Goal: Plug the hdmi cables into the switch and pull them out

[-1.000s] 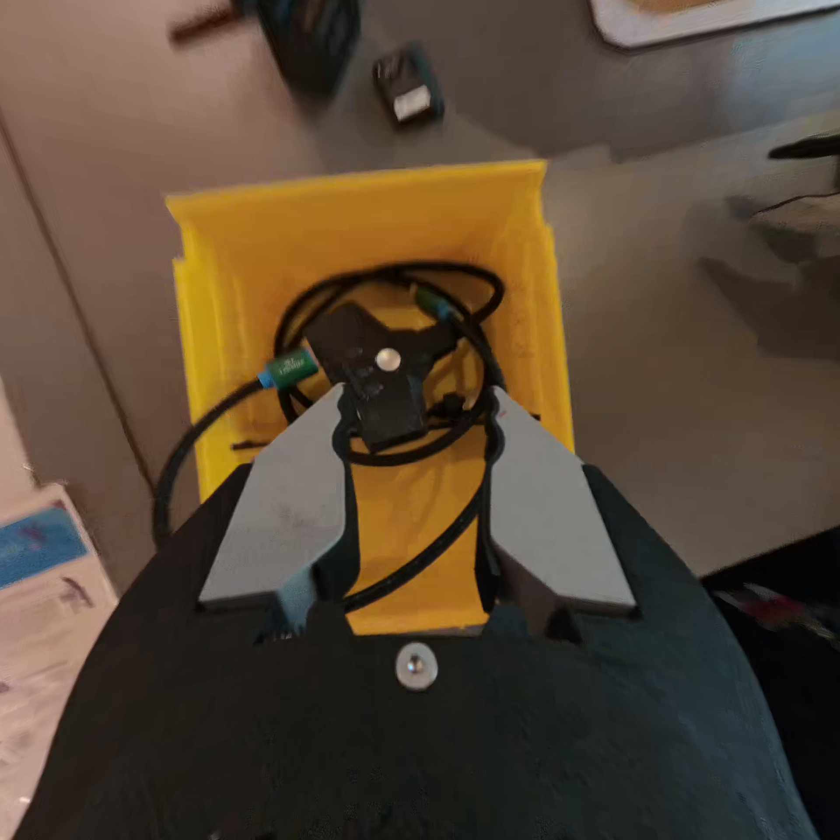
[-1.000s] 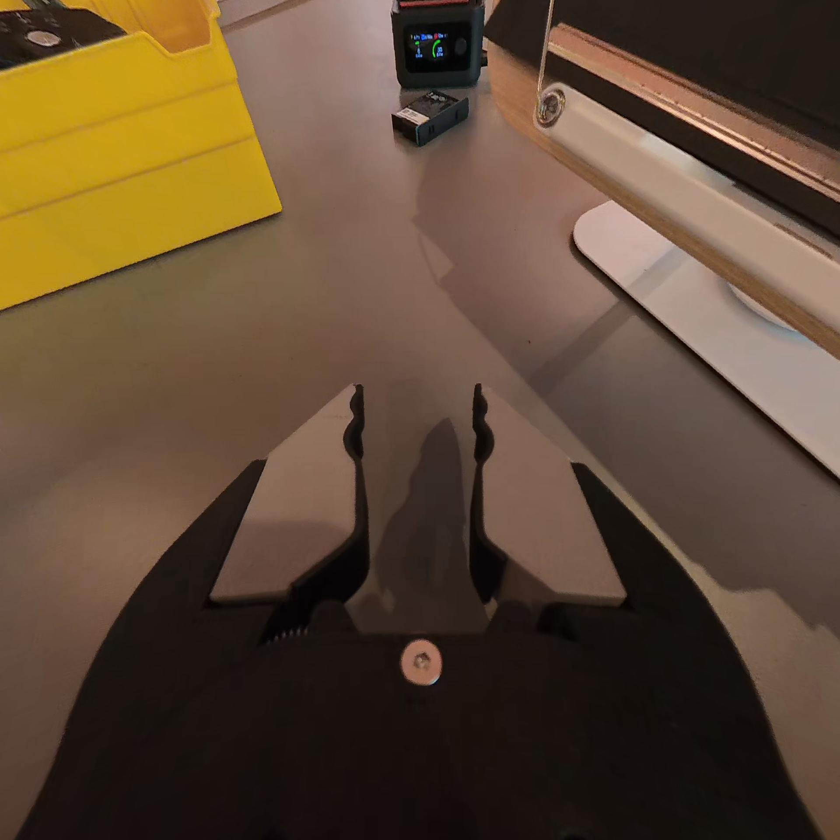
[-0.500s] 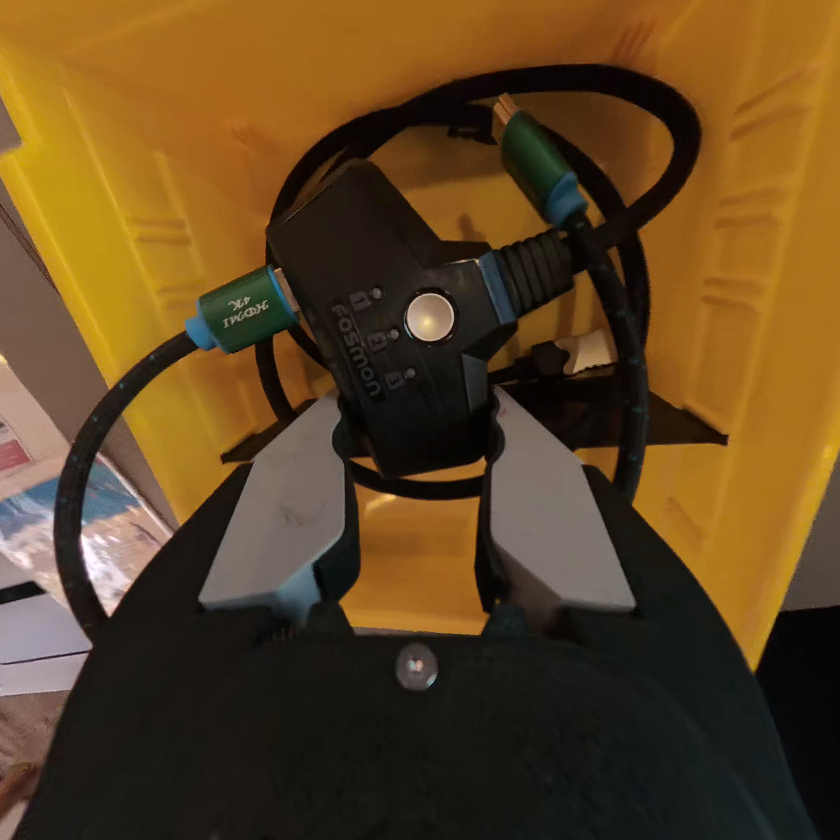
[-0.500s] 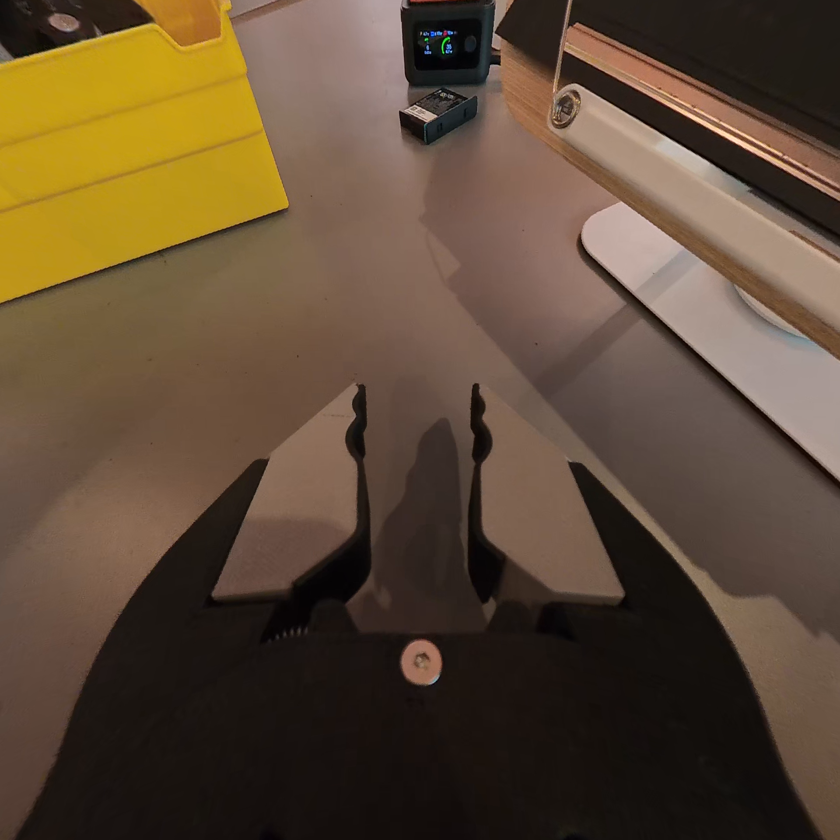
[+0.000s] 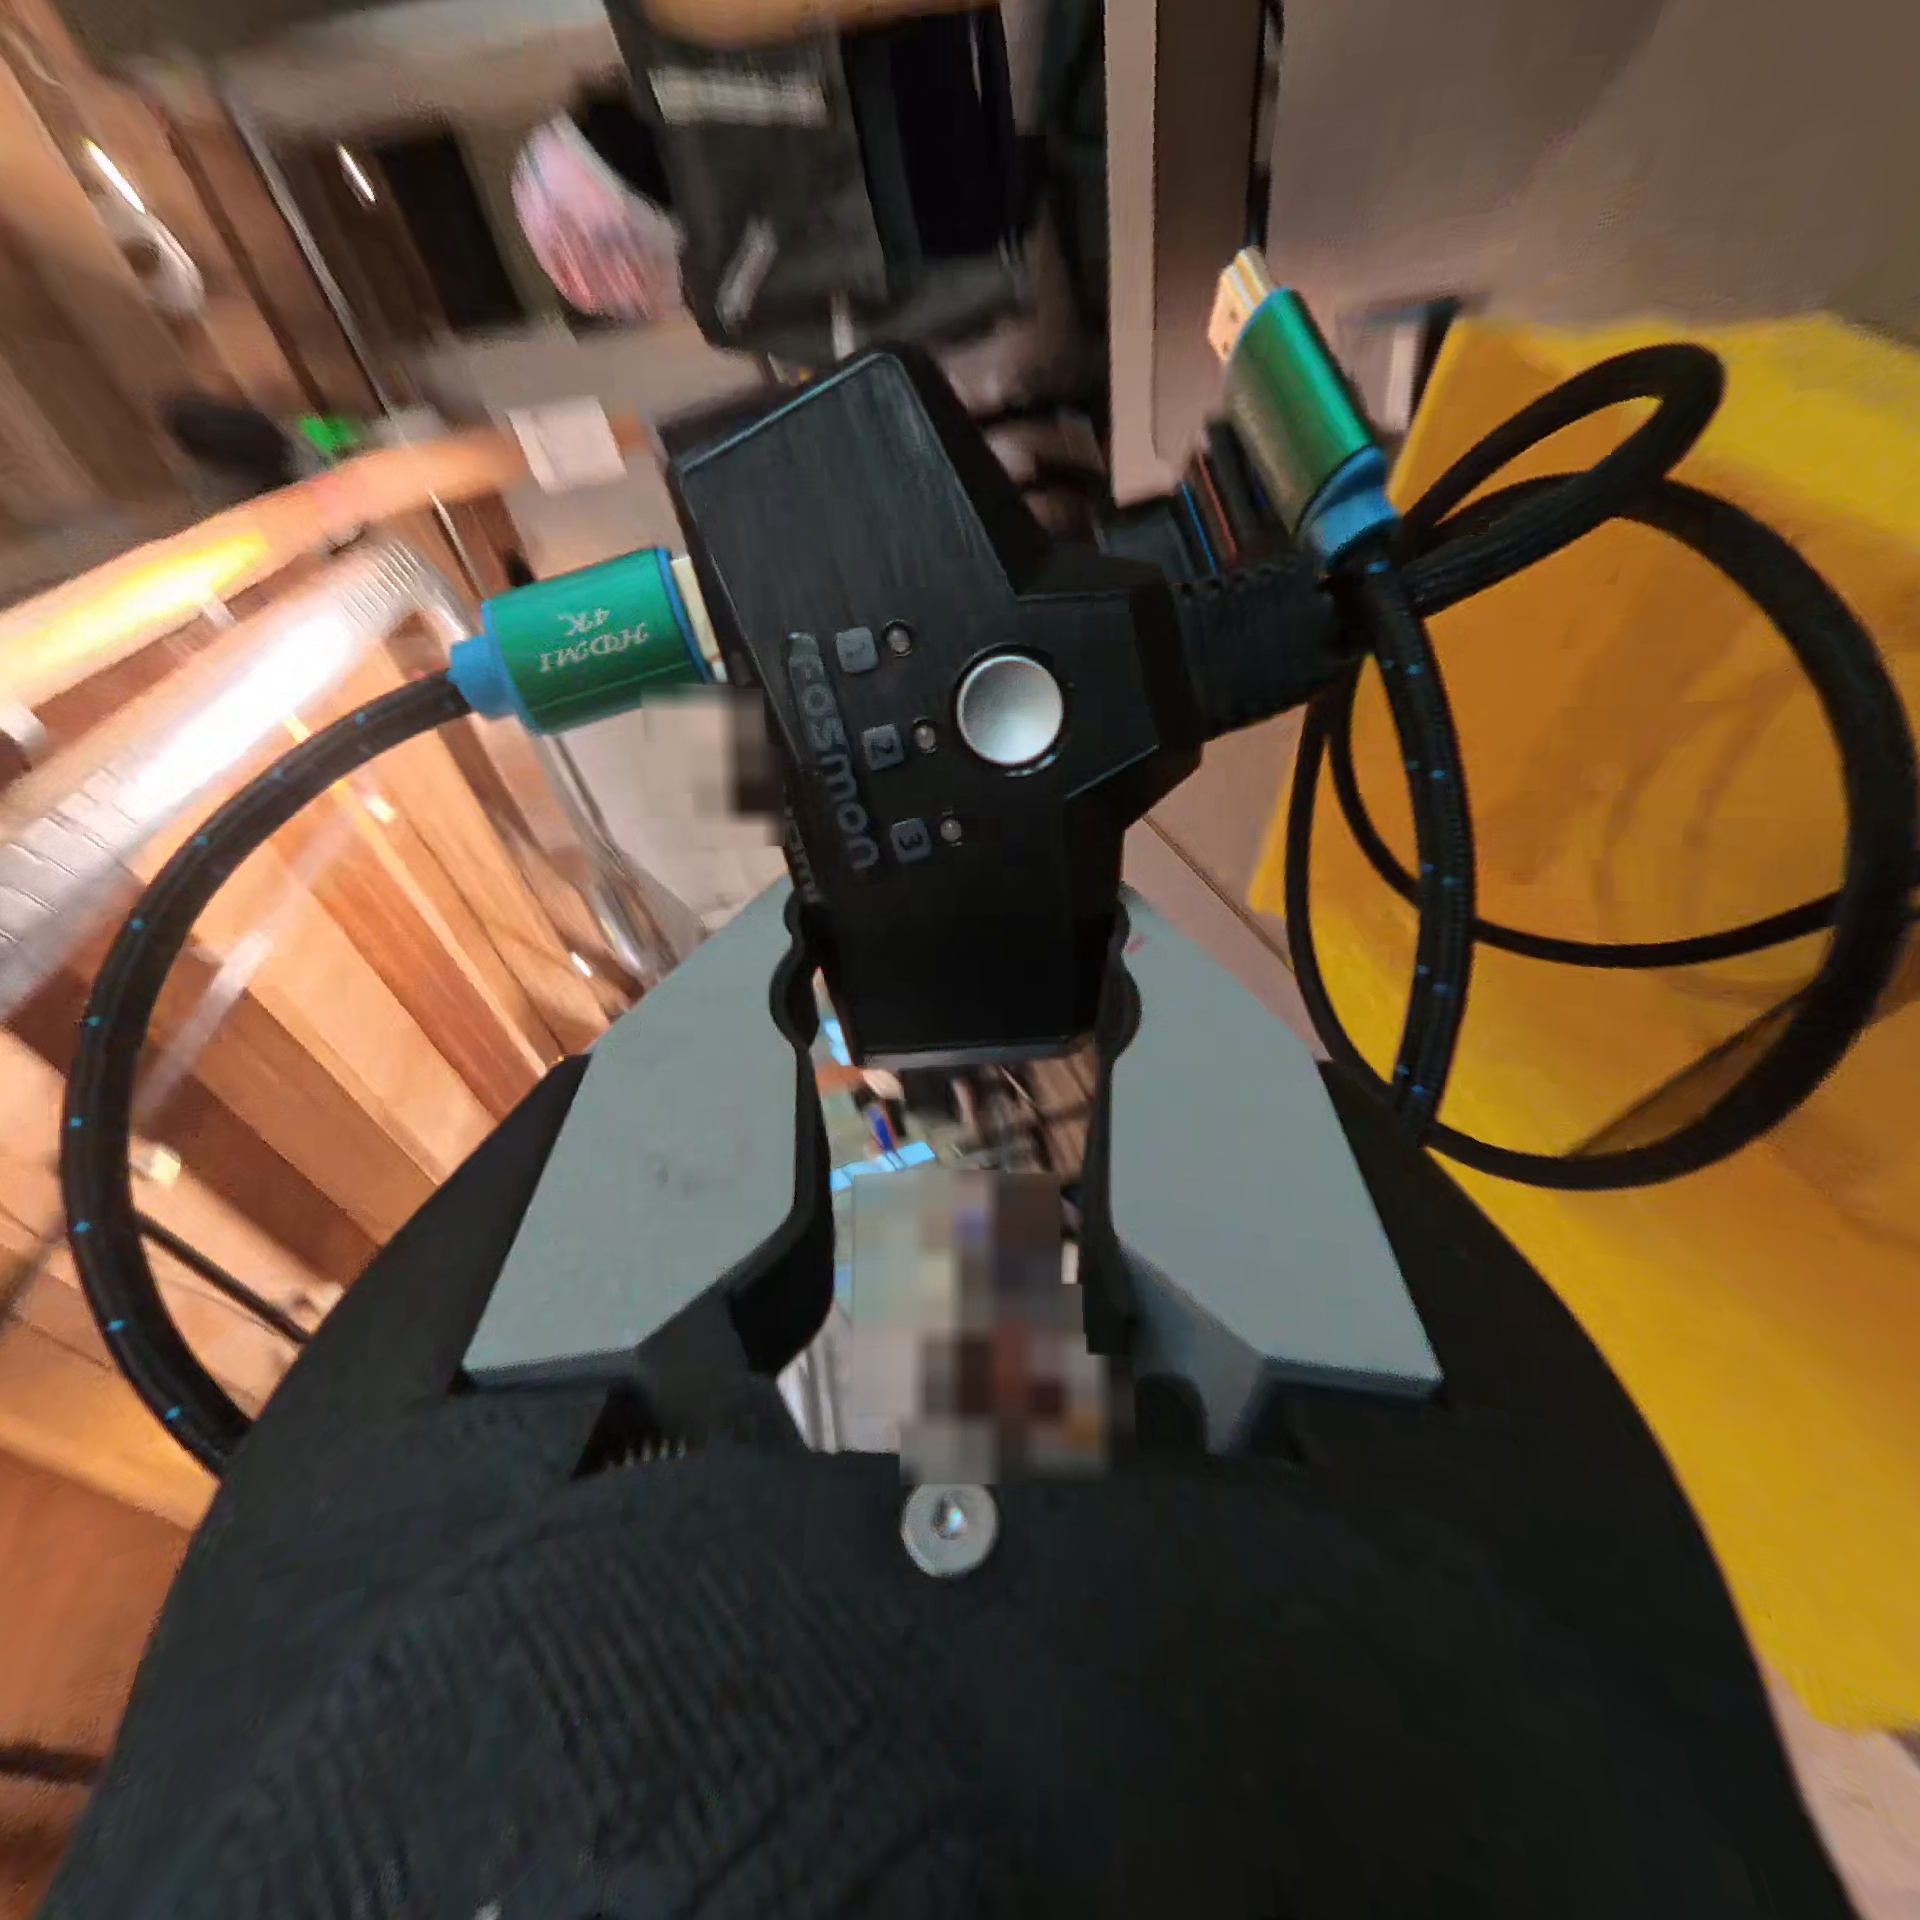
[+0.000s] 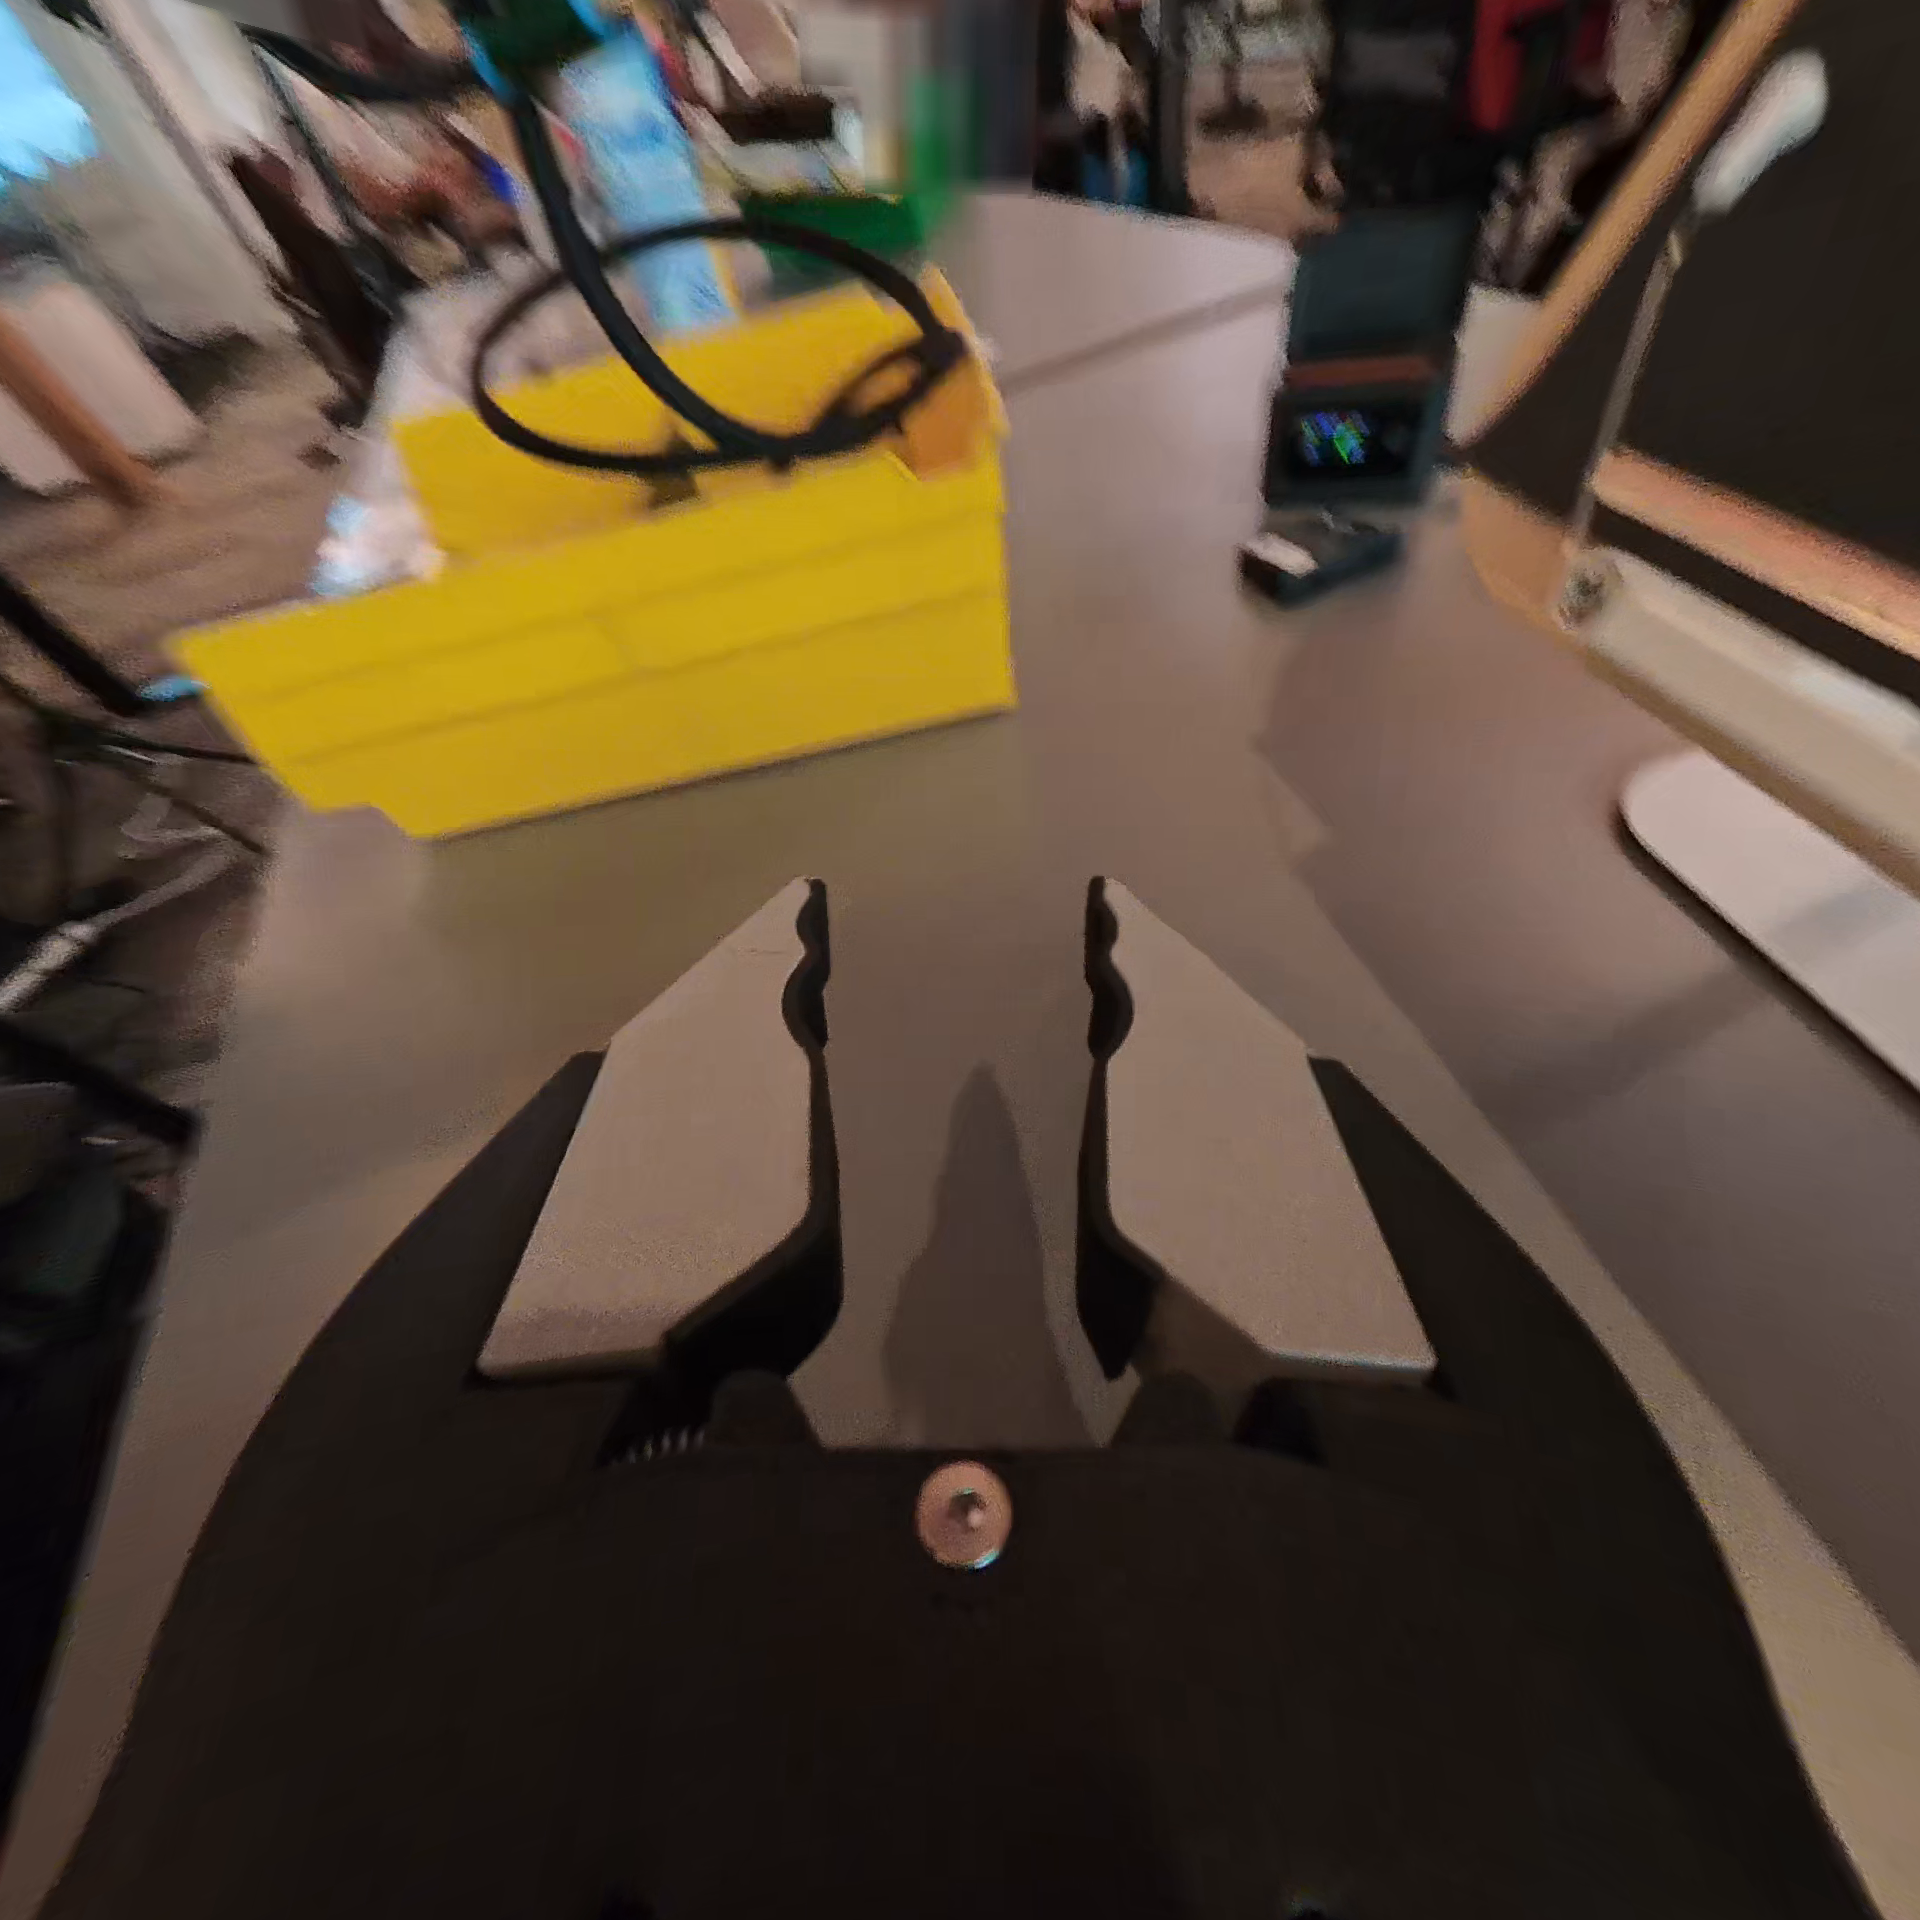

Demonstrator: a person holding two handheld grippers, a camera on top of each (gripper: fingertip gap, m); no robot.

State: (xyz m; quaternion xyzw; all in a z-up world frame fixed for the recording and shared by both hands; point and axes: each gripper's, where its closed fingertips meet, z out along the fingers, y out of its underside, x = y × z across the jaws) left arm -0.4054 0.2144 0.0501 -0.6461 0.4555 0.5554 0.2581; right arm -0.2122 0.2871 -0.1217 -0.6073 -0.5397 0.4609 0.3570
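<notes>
Between the left gripper's (image 5: 956,935) two grey fingers (image 5: 665,1164) sits the black hdmi switch (image 5: 935,665), clamped at its near end and lifted clear of any surface. Plugged into the switch's left side: a green-shelled hdmi plug (image 5: 582,649), its black braided cable (image 5: 125,997) looping down and left of the claw. Off the switch's right side runs a short black lead; just beyond it a second green plug (image 5: 1294,405) hangs free, metal tip exposed, not inserted. Its cable coils (image 5: 1558,790) hang right of the claw, in front of the yellow bin (image 5: 1683,1299). Background blurred.

Right gripper (image 6: 956,904): fingers spread apart, nothing between them, low over the grey table (image 6: 1143,748). Ahead and left of this claw the yellow bin (image 6: 665,665) stands on the table, with black cable loops (image 6: 707,364) dangling above it. Ahead and right: a small dark device with a lit screen (image 6: 1351,416), a small black block (image 6: 1314,556) before it, and a white stand base (image 6: 1766,873) at far right.
</notes>
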